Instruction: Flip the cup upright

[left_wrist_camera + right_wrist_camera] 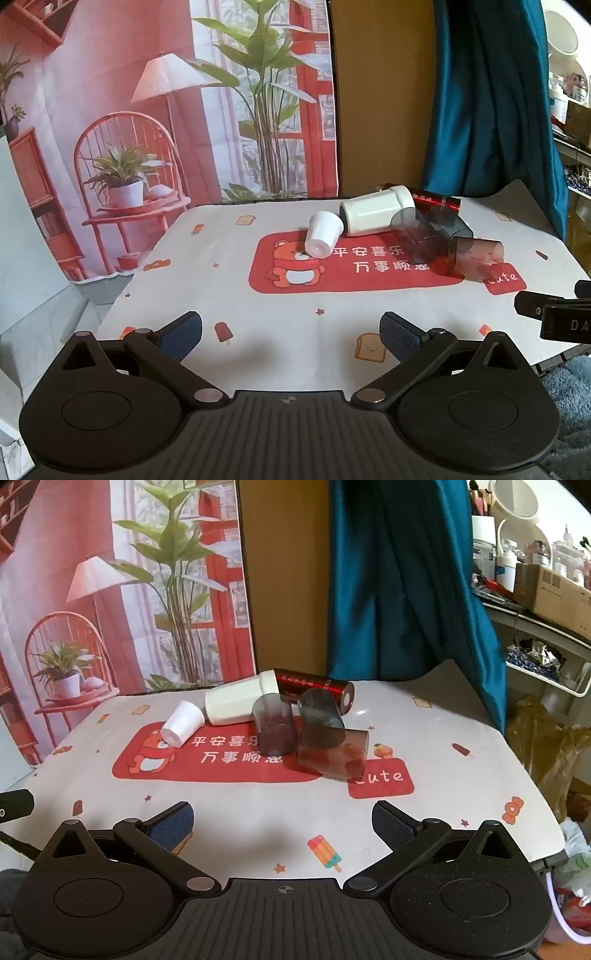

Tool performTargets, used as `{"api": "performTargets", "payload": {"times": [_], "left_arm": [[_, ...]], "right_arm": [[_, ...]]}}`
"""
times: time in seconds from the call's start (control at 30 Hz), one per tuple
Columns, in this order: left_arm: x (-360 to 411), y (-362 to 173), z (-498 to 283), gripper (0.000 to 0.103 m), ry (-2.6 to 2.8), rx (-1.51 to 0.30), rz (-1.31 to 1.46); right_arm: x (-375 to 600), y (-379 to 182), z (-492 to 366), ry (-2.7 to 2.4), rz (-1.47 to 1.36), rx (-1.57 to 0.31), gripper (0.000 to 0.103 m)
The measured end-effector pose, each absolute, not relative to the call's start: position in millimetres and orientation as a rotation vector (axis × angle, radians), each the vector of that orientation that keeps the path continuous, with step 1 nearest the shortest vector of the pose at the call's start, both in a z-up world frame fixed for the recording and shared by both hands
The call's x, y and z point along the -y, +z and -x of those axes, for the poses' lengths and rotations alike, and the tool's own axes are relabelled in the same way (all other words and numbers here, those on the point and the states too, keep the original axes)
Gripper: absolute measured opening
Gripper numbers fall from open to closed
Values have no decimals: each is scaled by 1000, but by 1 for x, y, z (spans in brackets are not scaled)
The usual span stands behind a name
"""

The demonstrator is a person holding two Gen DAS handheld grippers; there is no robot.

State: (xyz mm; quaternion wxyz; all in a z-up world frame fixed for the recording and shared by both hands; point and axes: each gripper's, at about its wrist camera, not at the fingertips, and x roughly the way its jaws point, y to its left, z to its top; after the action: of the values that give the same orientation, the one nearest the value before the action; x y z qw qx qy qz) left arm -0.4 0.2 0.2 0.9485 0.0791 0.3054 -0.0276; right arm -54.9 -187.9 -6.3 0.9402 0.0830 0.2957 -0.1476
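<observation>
Several cups lie on their sides in a cluster on the table's far half. A small white cup [323,234] [182,723] lies at the left, base toward me. A larger white cup [376,215] [236,701] lies behind it. Three smoky see-through cups lie to the right: [419,238] [275,725], [448,221] [319,710] and a reddish one [476,258] [332,753]. A dark red cylinder [437,201] [316,688] lies at the back. My left gripper [291,332] and right gripper [282,821] are open and empty, over the near part of the table, well short of the cups.
The table has a white cloth [258,332] [443,812] with a red bear panel. A printed backdrop hangs behind at the left, a blue curtain [406,583] at the right. Cluttered shelves [535,590] stand to the right. The right gripper's body [554,317] shows at the left view's right edge.
</observation>
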Motion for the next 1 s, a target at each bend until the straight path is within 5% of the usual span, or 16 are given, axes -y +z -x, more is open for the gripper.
{"api": "performTargets", "payload": {"times": [1.0], "left_arm": [[-3, -3, -3, 103, -47, -663, -148]], "right_arm": [[191, -9, 54, -299, -176, -612, 103]]}}
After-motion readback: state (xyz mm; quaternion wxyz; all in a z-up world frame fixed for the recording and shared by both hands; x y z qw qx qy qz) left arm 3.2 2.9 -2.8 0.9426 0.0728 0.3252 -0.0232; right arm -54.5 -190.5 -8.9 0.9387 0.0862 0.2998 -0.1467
